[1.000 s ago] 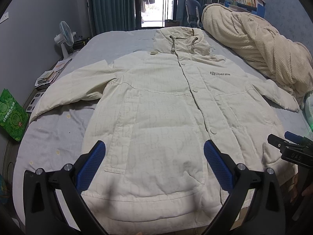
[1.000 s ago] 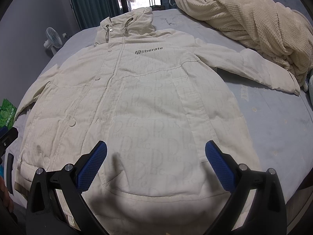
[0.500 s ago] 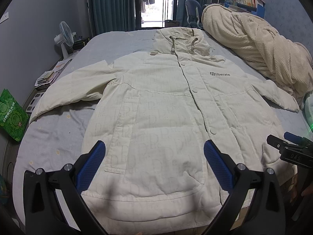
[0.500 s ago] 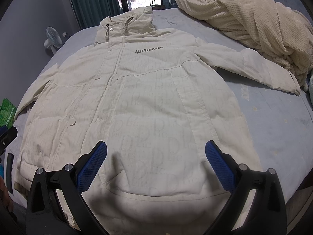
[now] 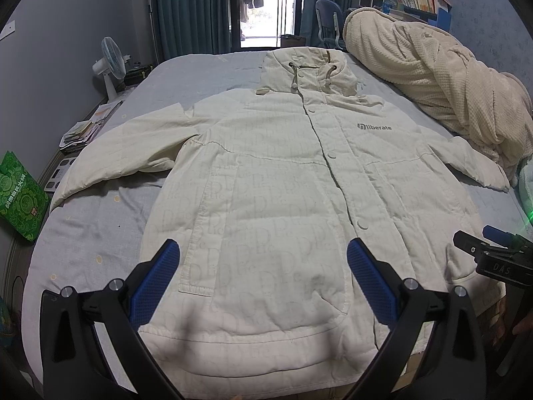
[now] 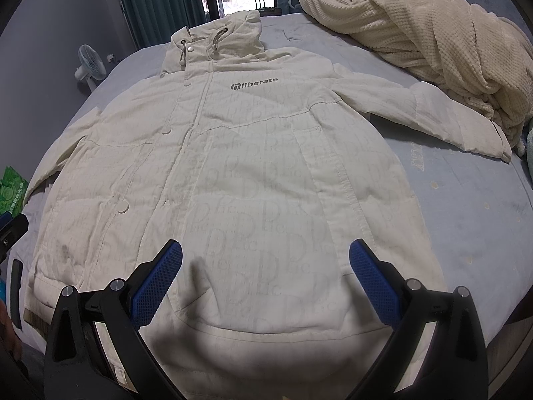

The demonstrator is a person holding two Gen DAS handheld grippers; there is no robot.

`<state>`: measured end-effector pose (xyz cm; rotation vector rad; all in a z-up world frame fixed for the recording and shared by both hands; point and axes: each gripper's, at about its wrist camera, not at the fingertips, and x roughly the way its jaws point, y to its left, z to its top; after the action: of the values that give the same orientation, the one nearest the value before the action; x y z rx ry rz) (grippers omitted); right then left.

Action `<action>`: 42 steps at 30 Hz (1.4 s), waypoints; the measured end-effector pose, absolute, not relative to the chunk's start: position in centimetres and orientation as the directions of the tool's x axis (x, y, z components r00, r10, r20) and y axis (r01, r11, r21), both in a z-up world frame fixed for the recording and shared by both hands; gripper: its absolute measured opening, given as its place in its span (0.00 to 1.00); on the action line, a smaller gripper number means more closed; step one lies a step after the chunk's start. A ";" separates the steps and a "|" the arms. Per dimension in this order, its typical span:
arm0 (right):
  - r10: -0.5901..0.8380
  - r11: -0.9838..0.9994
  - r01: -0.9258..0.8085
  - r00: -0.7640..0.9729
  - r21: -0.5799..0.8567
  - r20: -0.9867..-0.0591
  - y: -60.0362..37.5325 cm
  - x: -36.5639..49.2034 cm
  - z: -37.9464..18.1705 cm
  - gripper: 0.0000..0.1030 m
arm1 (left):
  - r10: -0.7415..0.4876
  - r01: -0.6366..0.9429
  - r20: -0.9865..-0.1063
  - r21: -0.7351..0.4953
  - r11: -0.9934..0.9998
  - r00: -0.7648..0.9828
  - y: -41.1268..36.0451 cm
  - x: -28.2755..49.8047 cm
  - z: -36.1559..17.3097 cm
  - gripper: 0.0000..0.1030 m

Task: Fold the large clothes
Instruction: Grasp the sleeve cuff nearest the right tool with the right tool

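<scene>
A large cream hooded coat (image 5: 283, 180) lies flat and face up on the grey bed (image 5: 93, 226), hood at the far end, both sleeves spread out. It also shows in the right wrist view (image 6: 240, 173). My left gripper (image 5: 263, 266) is open and empty above the coat's lower left hem. My right gripper (image 6: 266, 266) is open and empty above the lower right hem. The right gripper's tip also shows at the right edge of the left wrist view (image 5: 493, 253).
A bunched cream blanket (image 5: 443, 76) lies along the bed's right side, close to the right sleeve cuff (image 6: 479, 136). A fan (image 5: 111, 63), stacked papers (image 5: 83, 130) and a green bag (image 5: 18, 196) stand left of the bed.
</scene>
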<state>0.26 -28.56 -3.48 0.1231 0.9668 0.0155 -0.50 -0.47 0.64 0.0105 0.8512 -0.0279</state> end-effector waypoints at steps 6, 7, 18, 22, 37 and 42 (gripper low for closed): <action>0.068 0.993 0.042 0.568 0.112 -0.820 -28.6 0.3 -3.5 0.94 | -0.021 0.029 -0.751 -0.002 1.000 0.660 -0.5 -0.5 0.7 0.93; 0.068 0.993 0.042 0.568 0.112 -0.820 -28.5 0.2 -3.5 0.94 | -0.022 0.030 -0.752 -0.003 1.000 0.659 -0.6 -0.5 0.8 0.93; 0.019 0.992 0.093 0.574 0.088 -0.819 -29.1 0.8 -3.7 0.94 | -0.036 0.047 -0.748 -0.007 0.999 0.663 -0.9 -0.3 1.0 0.93; 0.033 0.967 0.187 0.579 0.172 -0.815 -32.6 3.1 -3.4 0.94 | -0.029 0.046 -0.742 0.003 0.999 0.670 -0.7 1.0 0.8 0.93; 0.141 0.694 0.537 0.551 0.479 -0.823 -50.7 12.9 -10.9 0.94 | -0.002 0.026 -0.765 0.020 0.999 0.644 1.2 10.3 -4.1 0.93; 0.071 0.658 0.577 0.592 0.484 -0.803 -55.5 14.0 -11.6 0.94 | -0.031 0.025 -0.781 -0.020 0.999 0.624 1.2 11.9 -5.4 0.93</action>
<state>14.03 -55.46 -11.65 0.8192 0.9063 -0.3362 11.92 1.24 -5.38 -0.0080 0.8966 -0.0320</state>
